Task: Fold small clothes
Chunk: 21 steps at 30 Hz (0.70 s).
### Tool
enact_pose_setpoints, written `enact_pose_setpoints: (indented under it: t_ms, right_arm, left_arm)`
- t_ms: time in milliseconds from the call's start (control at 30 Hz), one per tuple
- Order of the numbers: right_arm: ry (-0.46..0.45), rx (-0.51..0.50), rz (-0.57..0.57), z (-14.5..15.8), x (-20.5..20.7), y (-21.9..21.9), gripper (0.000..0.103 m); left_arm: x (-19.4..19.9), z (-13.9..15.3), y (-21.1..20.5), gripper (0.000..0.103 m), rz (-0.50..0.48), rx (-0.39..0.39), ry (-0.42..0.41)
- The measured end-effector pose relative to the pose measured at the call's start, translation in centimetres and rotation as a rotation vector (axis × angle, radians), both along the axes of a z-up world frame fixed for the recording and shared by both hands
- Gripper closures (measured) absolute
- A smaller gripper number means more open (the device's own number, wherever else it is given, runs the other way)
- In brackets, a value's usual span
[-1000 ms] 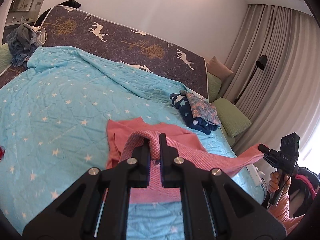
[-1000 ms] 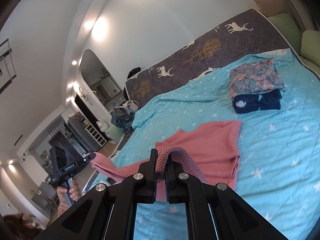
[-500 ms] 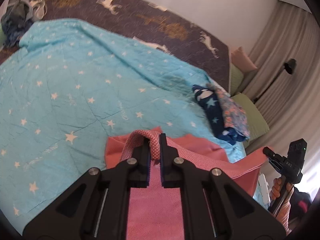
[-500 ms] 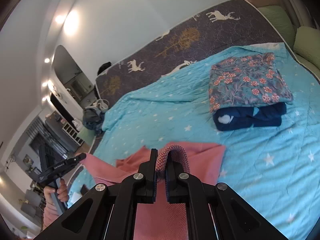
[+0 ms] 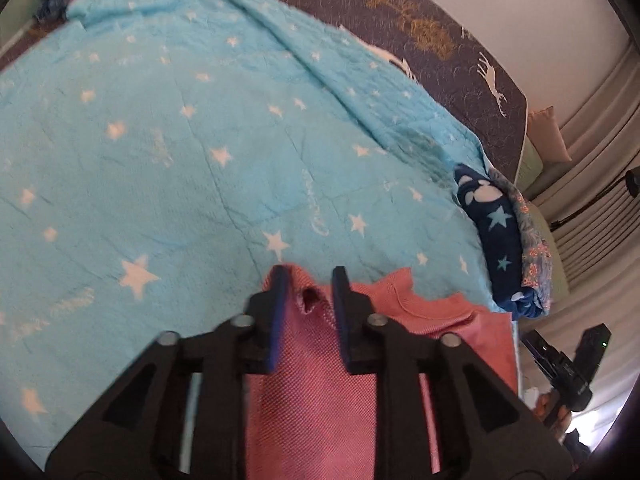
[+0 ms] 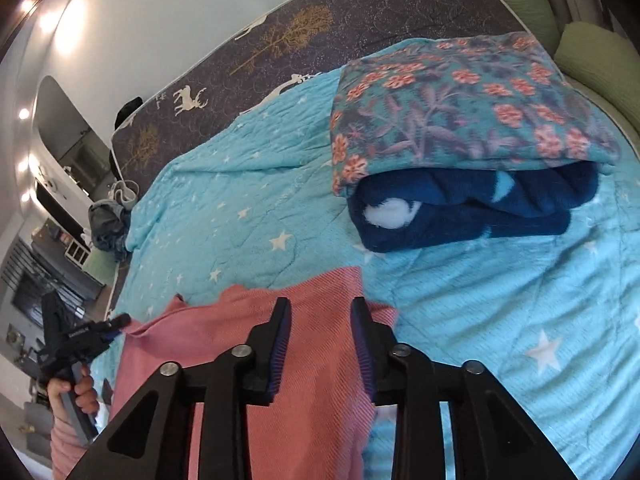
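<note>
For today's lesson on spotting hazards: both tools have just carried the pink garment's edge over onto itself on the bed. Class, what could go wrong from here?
1. The left tool is opening with a bunched tip of the pink garment between its fingers; the knit might snag as it withdraws and pull the fold open.
2. The right tool is opening over the garment's corner, which lies close to the folded stack; a careless withdrawal could nudge it.

Pale wall [image 6: 168, 20], curtains [image 5: 600, 208], perhaps ceiling spotlights [image 6: 76, 28].
</note>
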State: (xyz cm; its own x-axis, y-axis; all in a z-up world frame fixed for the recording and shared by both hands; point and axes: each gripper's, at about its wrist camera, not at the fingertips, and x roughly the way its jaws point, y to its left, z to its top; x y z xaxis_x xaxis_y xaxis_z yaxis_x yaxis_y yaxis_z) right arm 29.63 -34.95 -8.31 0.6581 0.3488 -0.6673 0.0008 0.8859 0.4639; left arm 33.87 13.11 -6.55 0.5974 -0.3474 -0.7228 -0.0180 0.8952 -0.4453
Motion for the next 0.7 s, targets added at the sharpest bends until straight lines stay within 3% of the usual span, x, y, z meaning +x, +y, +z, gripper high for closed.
enact_pose_setpoints:
  t_ms: [100,267,433,600,700]
  right_arm:
    - [-0.001,-0.019,0.007,0.4,-2.0,-0.6,0.063]
    - [-0.006,-0.068,0.039,1.2,-7.3,-0.3,0.06]
    - [-0.005,-0.075,0.05,0.6,-12.3,0.5,0.054]
    - [0.011,-0.056,0.054,0.0,-15.7,1.2,0.053]
    - [0.021,-0.035,0.053,-0.3,-17.2,1.3,0.052]
  left_arm:
    - [-1.7,2.4,0.6,0.062,0.015,0.06,-0.078]
    - [-5.0,3.9,1.5,0.051,-0.017,0.059,-0.112]
    - [-7.7,1.8,-0.1,0.05,-0.083,0.166,-0.066]
    - [-10.1,-1.1,-0.8,0.05,-0.113,0.187,0.023]
    - [-13.3,-1.3,-0.6,0.05,-0.064,0.211,-0.002]
